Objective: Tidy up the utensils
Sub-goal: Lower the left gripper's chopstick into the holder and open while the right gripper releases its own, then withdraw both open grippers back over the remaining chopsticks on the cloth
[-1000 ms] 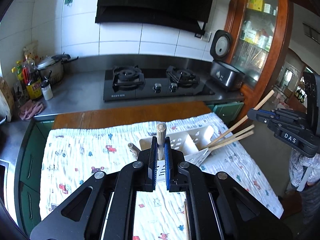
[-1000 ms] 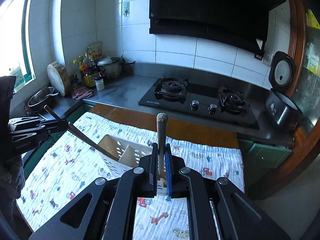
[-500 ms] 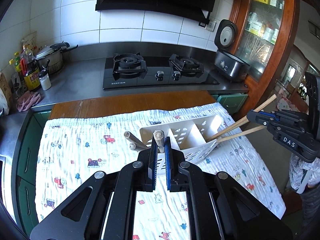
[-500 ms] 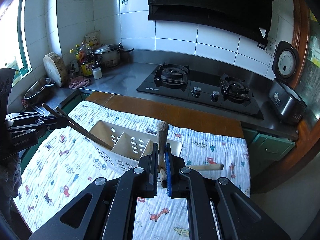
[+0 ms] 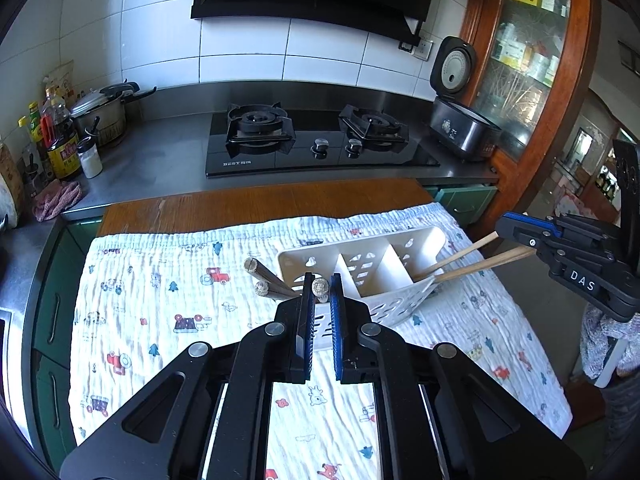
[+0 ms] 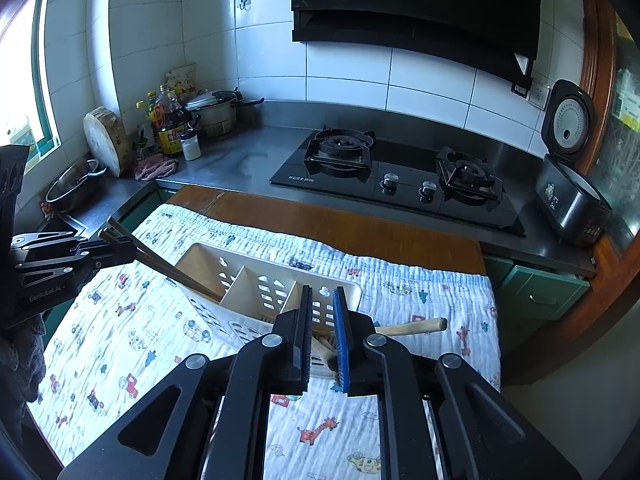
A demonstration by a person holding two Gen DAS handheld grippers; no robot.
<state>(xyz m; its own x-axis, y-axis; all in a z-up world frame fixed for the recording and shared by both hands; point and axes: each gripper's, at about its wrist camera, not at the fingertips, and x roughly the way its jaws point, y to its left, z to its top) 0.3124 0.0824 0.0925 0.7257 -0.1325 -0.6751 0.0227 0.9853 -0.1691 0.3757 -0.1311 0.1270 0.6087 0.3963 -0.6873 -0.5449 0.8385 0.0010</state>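
The white utensil caddy [image 5: 424, 236] lies tilted on a printed cloth [image 5: 160, 300] over the wooden bench [image 5: 260, 204], its three compartments facing up. The left gripper [image 5: 321, 280] has its fingers closed tight on a round-ended chopstick [image 5: 320, 286] above the caddy's left end. The right gripper [image 6: 322, 292] has just been opening; its fingers stand slightly apart with pale chopsticks [image 5: 460, 268] loose between them, tips in the right compartment. Another wooden stick [image 6: 412, 326] lies on the cloth just beside the caddy.
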